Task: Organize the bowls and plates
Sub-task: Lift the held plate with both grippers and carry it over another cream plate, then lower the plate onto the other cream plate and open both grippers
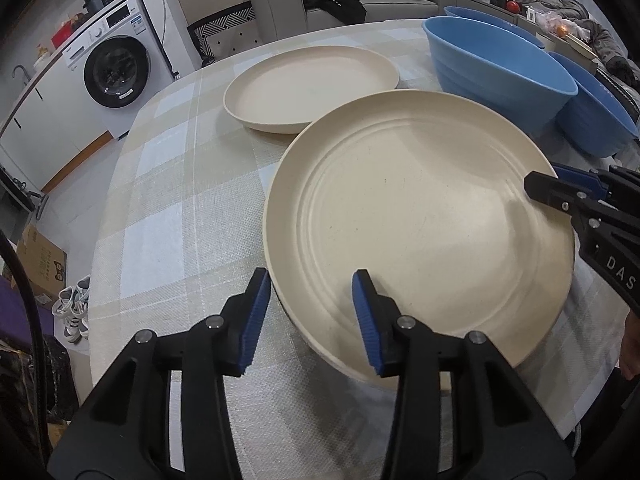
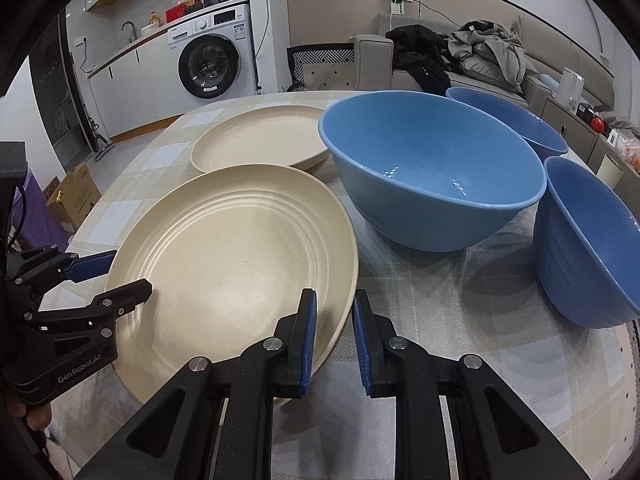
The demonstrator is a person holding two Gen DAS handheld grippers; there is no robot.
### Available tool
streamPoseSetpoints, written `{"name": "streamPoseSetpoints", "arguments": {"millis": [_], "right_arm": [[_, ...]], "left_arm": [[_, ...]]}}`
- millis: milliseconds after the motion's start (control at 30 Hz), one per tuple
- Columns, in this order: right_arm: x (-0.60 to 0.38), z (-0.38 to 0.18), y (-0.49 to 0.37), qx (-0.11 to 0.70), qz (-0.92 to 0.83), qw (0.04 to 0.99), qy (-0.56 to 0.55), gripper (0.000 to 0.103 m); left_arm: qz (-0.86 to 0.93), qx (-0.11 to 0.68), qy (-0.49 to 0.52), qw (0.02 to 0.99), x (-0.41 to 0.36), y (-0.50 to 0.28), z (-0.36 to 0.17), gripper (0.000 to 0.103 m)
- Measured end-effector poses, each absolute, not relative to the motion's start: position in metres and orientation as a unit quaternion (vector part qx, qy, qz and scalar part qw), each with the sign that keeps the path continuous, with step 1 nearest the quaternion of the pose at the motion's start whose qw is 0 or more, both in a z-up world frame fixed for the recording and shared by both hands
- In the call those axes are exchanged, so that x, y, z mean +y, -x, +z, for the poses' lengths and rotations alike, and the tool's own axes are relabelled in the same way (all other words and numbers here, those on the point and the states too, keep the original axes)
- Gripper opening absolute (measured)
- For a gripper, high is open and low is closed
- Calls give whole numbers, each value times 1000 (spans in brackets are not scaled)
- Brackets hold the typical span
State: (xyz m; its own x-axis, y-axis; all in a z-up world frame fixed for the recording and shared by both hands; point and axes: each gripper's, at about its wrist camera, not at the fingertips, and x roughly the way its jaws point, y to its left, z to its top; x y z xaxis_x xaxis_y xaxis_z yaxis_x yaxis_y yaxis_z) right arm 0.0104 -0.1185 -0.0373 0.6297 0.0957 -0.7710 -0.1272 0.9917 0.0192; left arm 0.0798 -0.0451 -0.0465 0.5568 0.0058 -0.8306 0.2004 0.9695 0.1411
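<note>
Checked cloth is covering the surface point(image 1: 180, 200), with a washing machine point(image 2: 210, 66) sitting in the upper left. Left tongs point(image 1: 308, 316) are spread around the near plate's point(image 1: 420, 216) rim. Right tongs point(image 2: 334, 336) are spread around its other edge. Another plate point(image 2: 260, 140) and three blue bowls point(image 2: 432, 168) are sitting behind.

"GenRobot.AI" on left tongs point(image 2: 108, 280) body; "DAS", cut off, on right tongs point(image 1: 548, 190) body.
</note>
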Motion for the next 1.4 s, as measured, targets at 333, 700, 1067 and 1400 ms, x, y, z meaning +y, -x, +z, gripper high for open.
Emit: {"name": "streamPoseSetpoints", "arguments": {"millis": [333,700,1067,1400], "right_arm": [[-124,-42,-10,429,67,901,11,20],[-134,-19,-3,407,96,908,-16,68],[-137,36,4,352,124,928,-13,98],[-145,90,-22,329,141,933,-25,100]], "left_arm": [[-69,477,-80,872,-35,-83,-47,39],[-83,454,-11,887,-10,-80,-23,79],[-80,400,33,913,8,-70,23,102],[-55,384,52,920,18,-83,57,102]]}}
